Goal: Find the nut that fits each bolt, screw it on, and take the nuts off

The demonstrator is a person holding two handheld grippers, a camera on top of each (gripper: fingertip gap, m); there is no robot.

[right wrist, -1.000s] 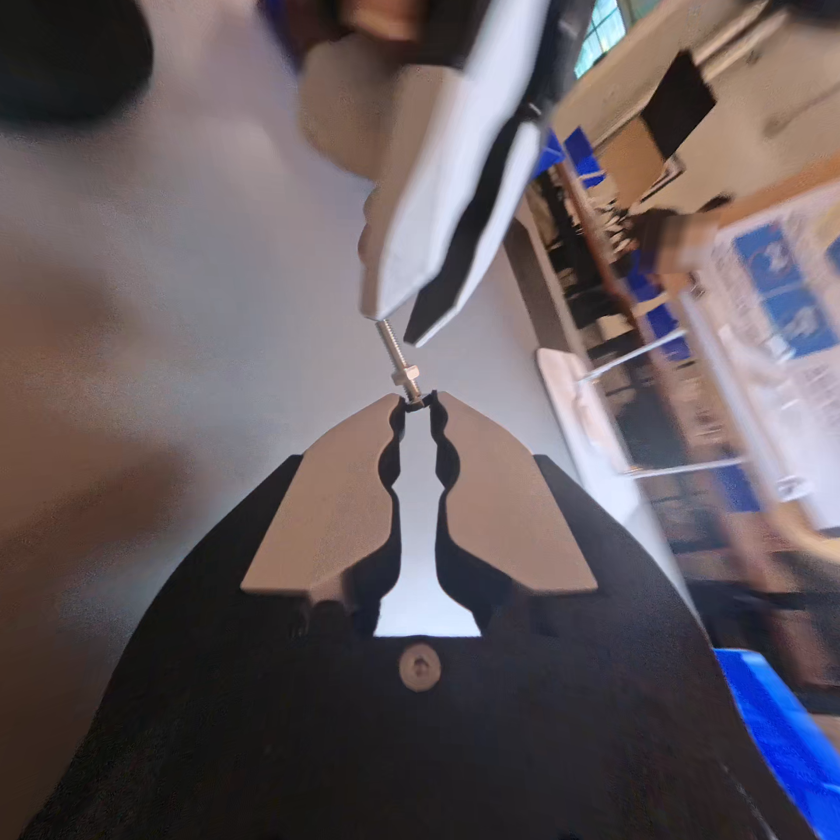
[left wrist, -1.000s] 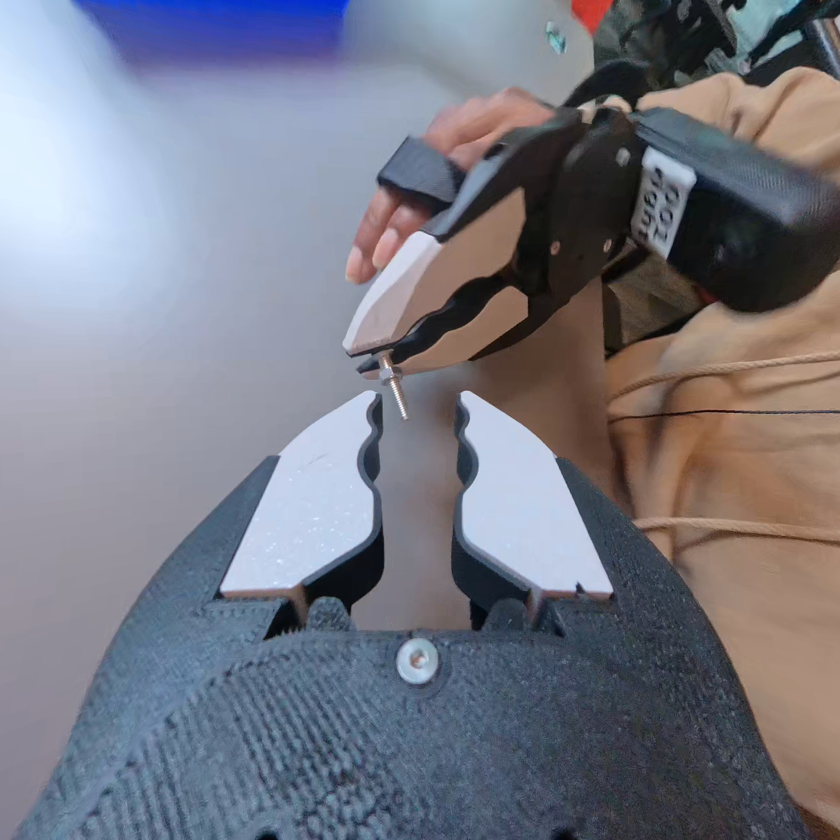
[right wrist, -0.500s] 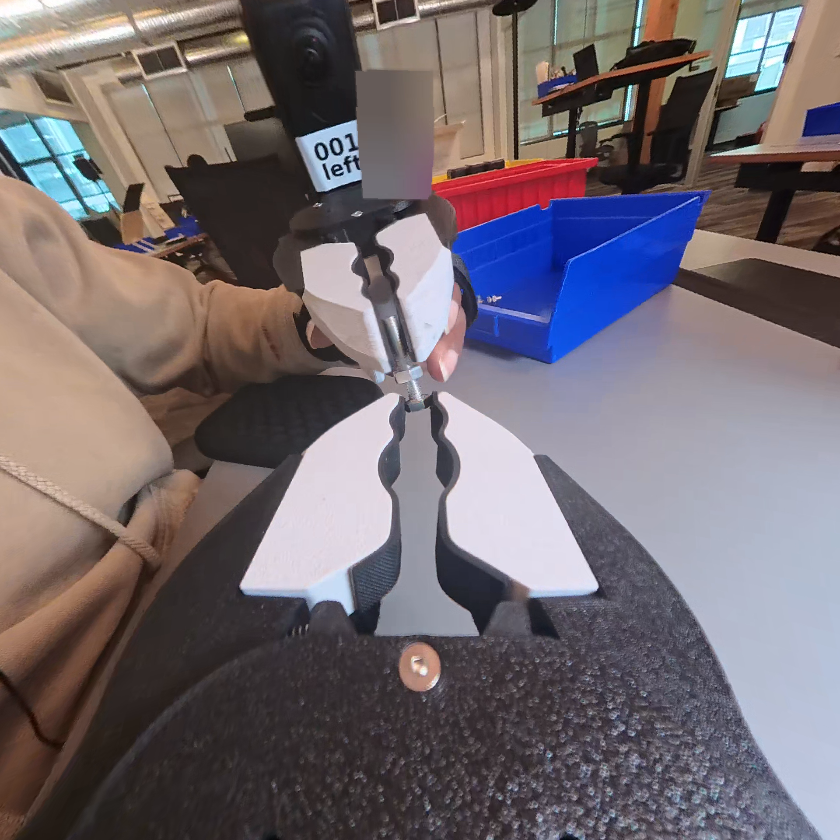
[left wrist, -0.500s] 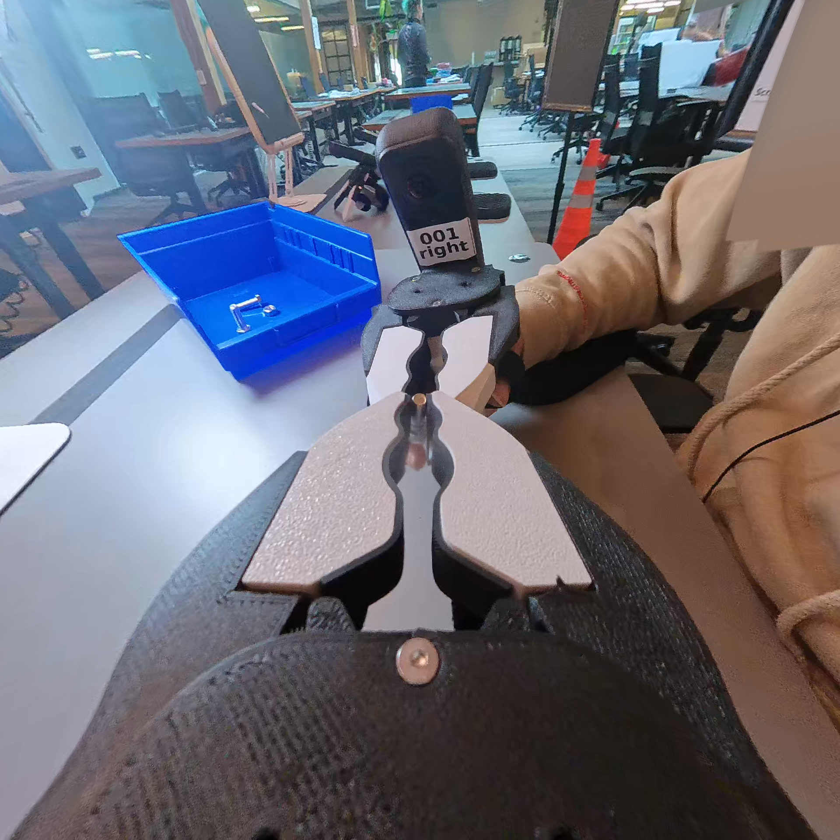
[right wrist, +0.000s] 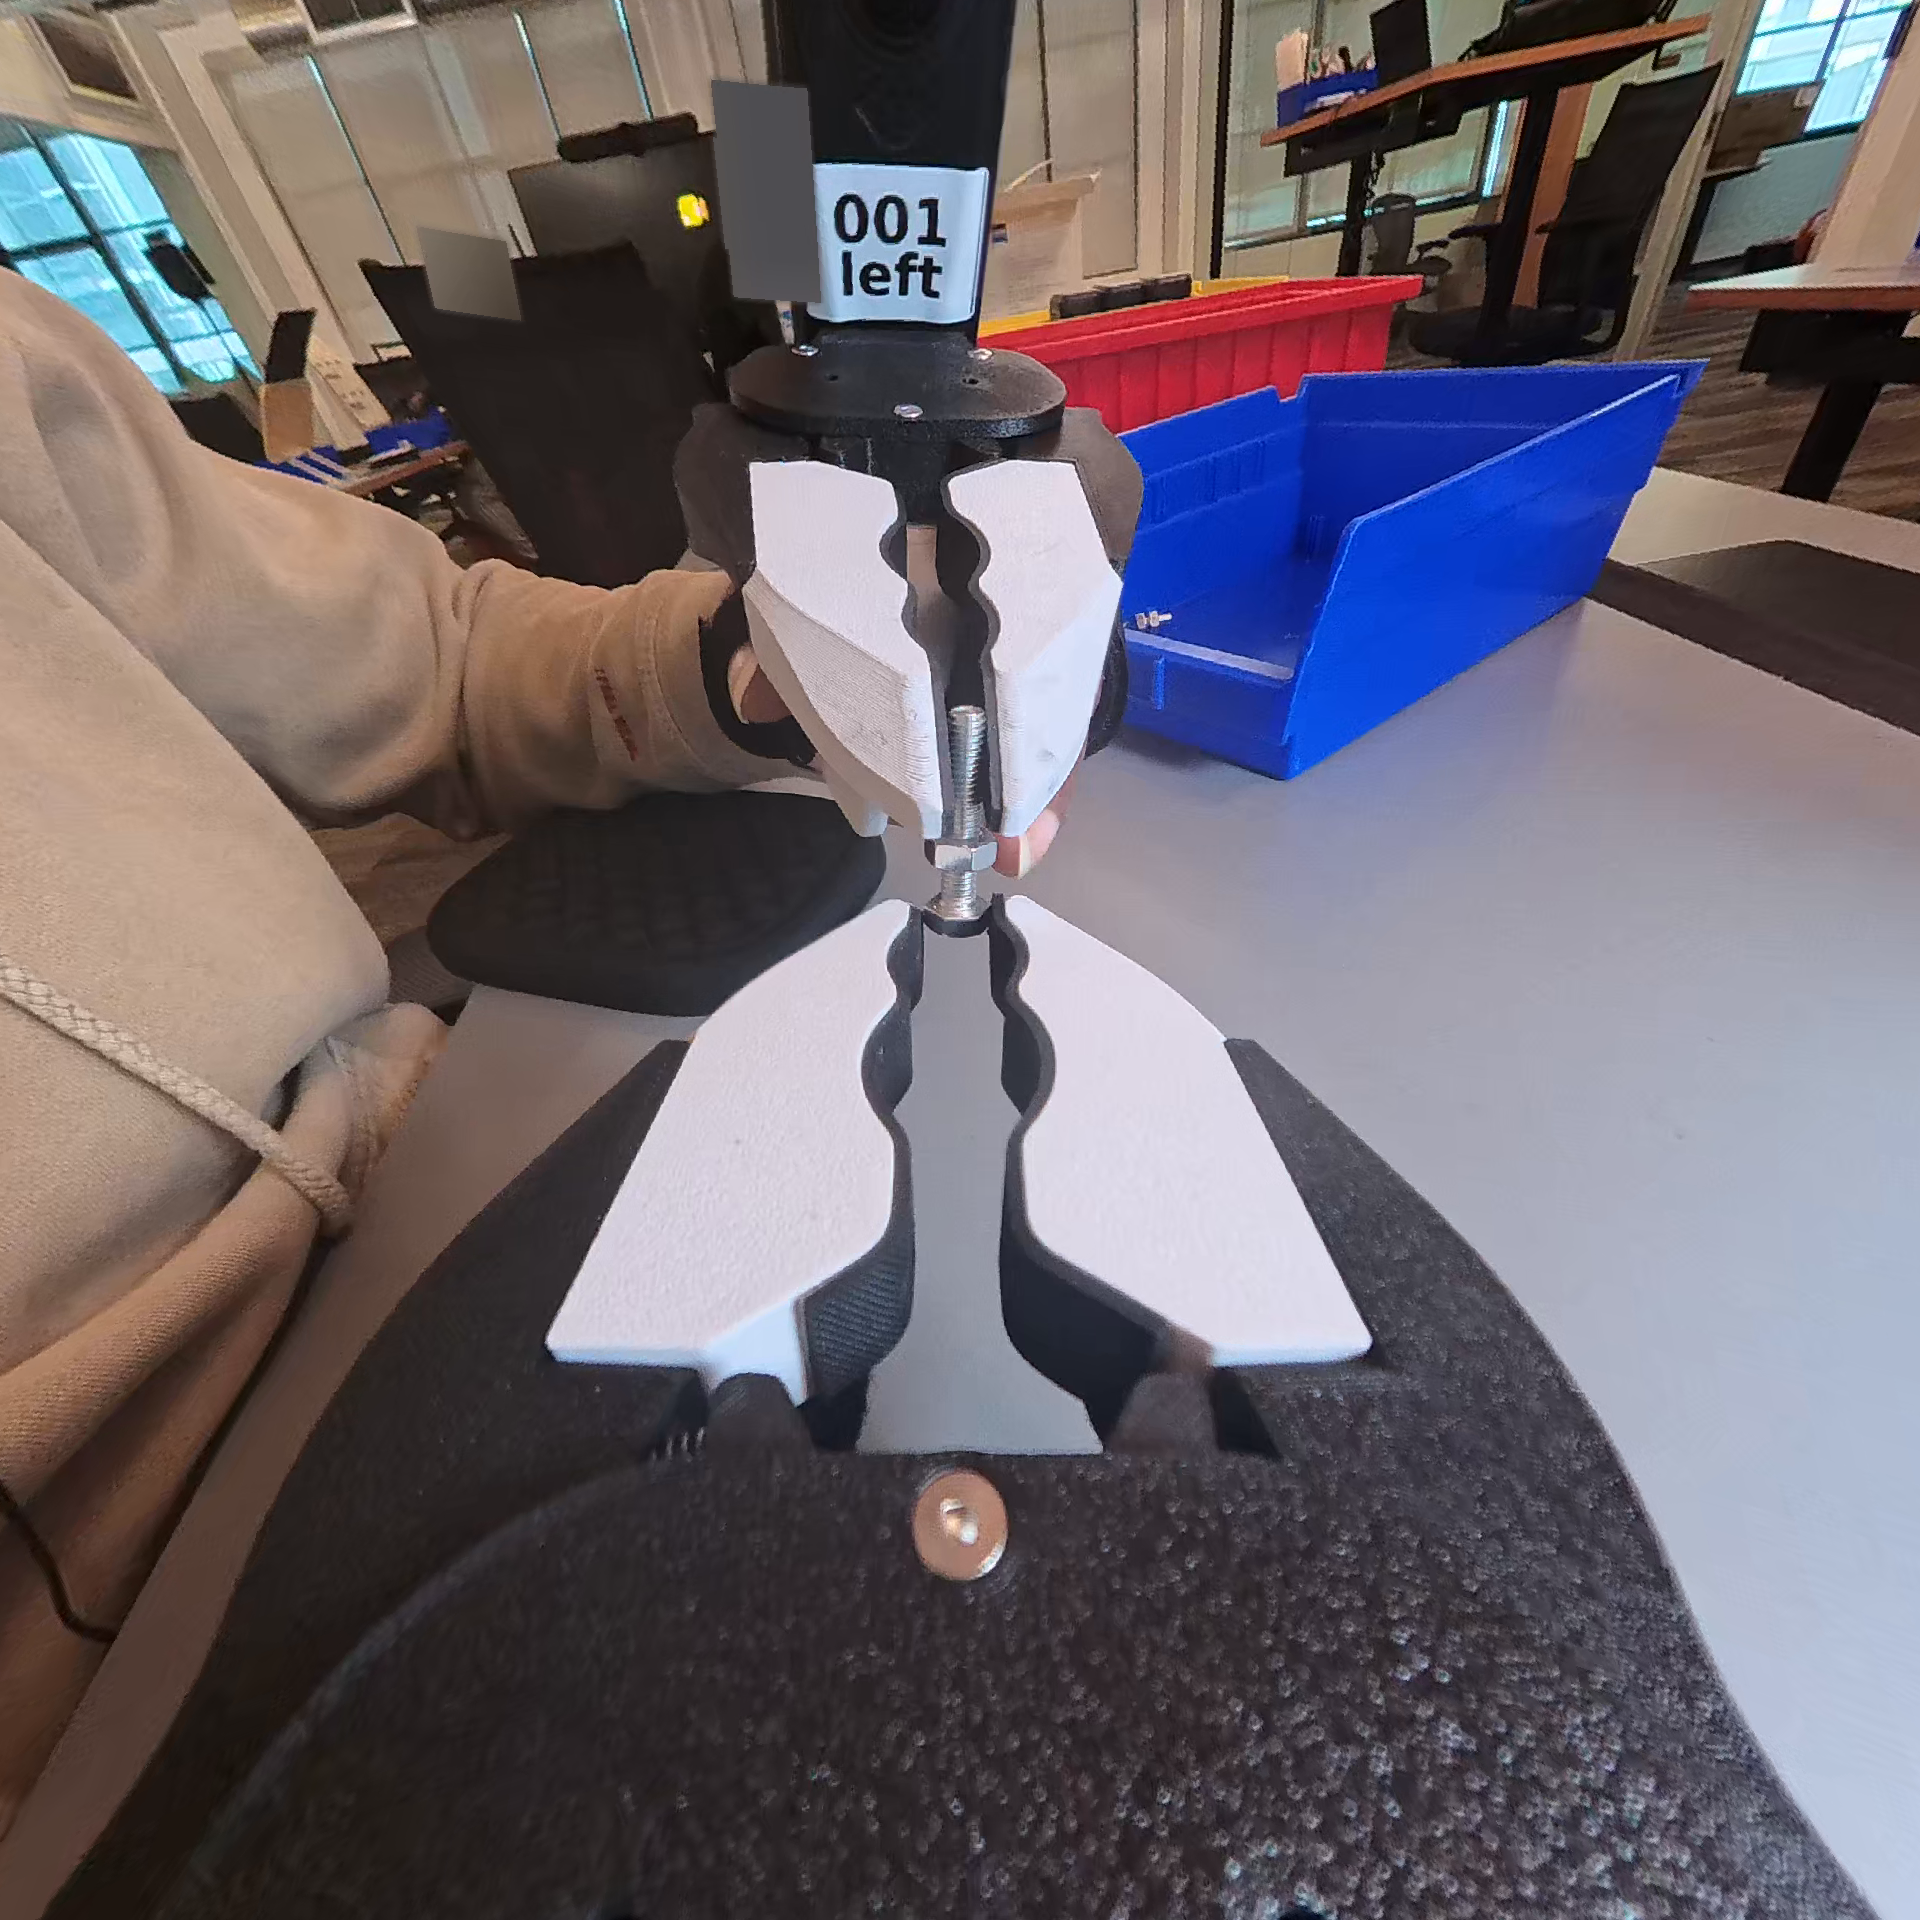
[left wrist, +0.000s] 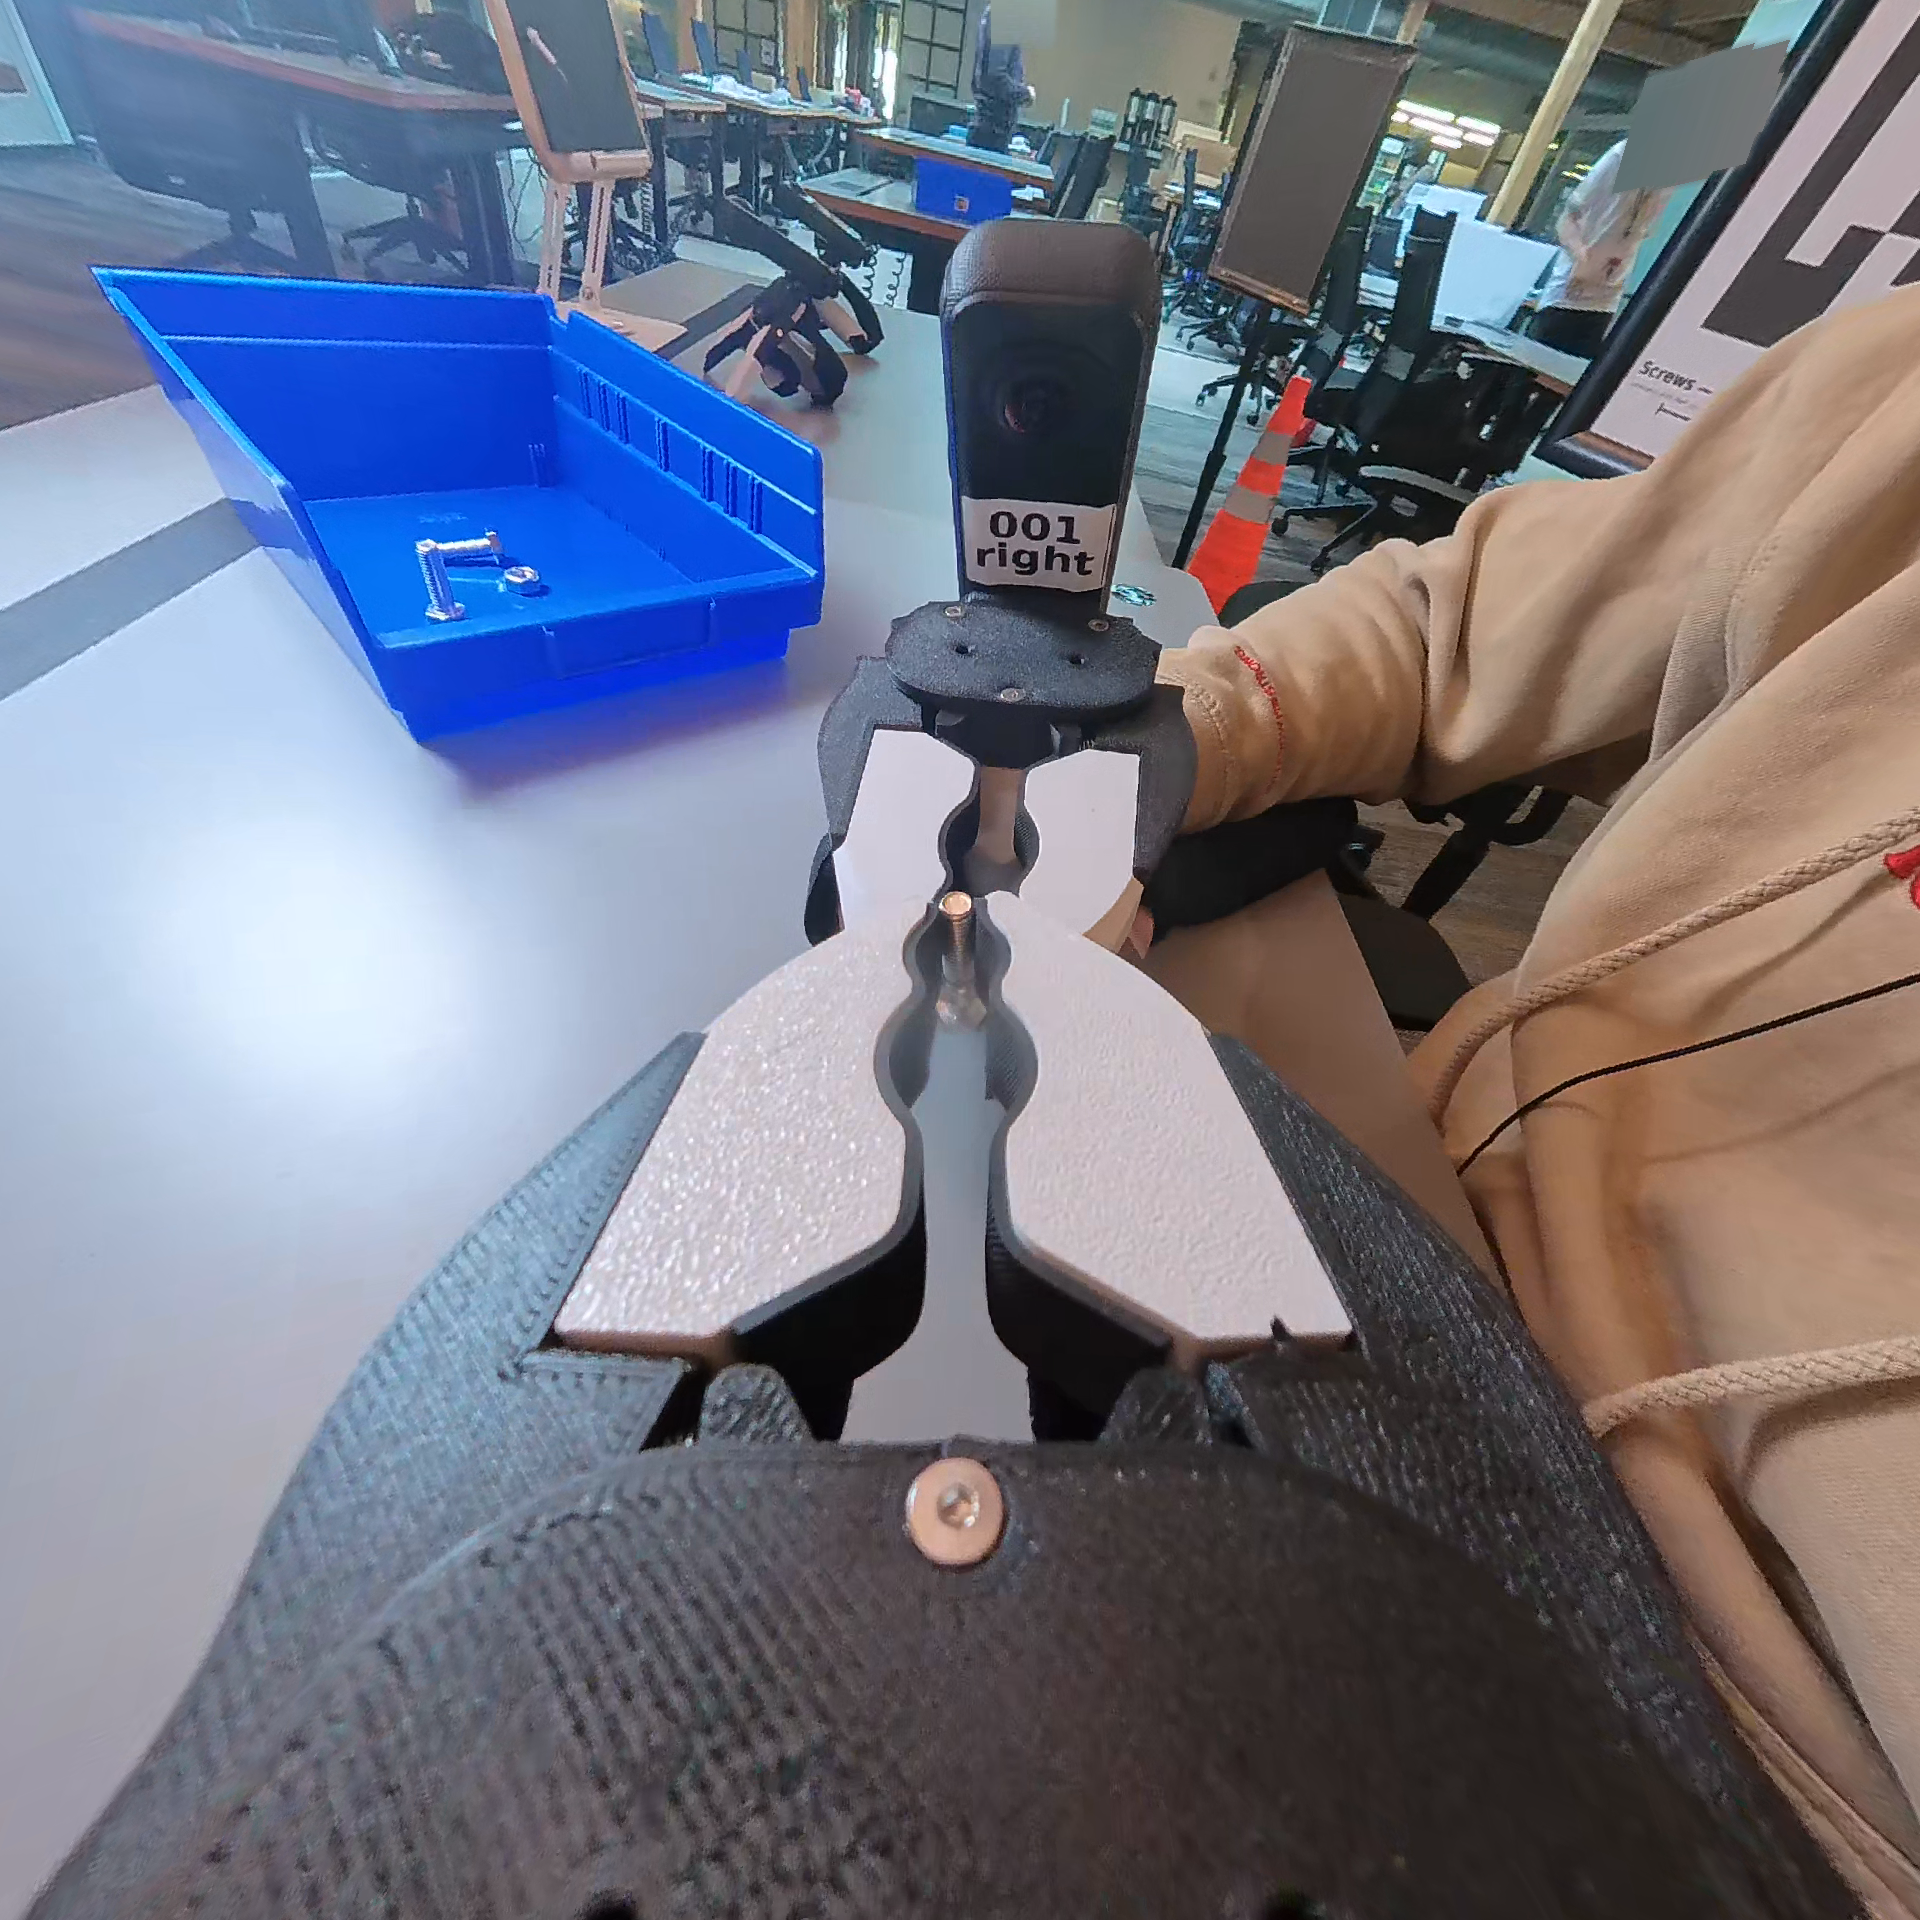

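Observation:
A small silver bolt (right wrist: pixel 966 758) with a hex nut (right wrist: pixel 961 857) on its shank is held between my two grippers above the grey table (right wrist: pixel 1507 987). My right gripper (right wrist: pixel 958 914) is shut on the bolt's head end at its fingertips. My left gripper (left wrist: pixel 954 930) is shut on the threaded shank, which lies in the gap between its fingers. The nut sits in the short space between the two pairs of fingertips. In the left wrist view the bolt (left wrist: pixel 954 951) shows in the finger gap, and the right gripper (left wrist: pixel 987 883) faces me just beyond it. The nut is hidden there.
A blue bin (left wrist: pixel 665 468) stands on the table at the back left and holds two bolts (left wrist: pixel 447 577) and a loose nut (left wrist: pixel 525 577). In the right wrist view the blue bin (right wrist: pixel 1455 582) is to the right, with a red bin (right wrist: pixel 1195 343) behind it. The person's beige sleeves are close by. Left and right tips are no more than a few centimetres apart.
One second ago my left gripper was open below the bolt; it has since shut on the shank. Both grippers swung level, tip to tip. Little has moved in the last half second.

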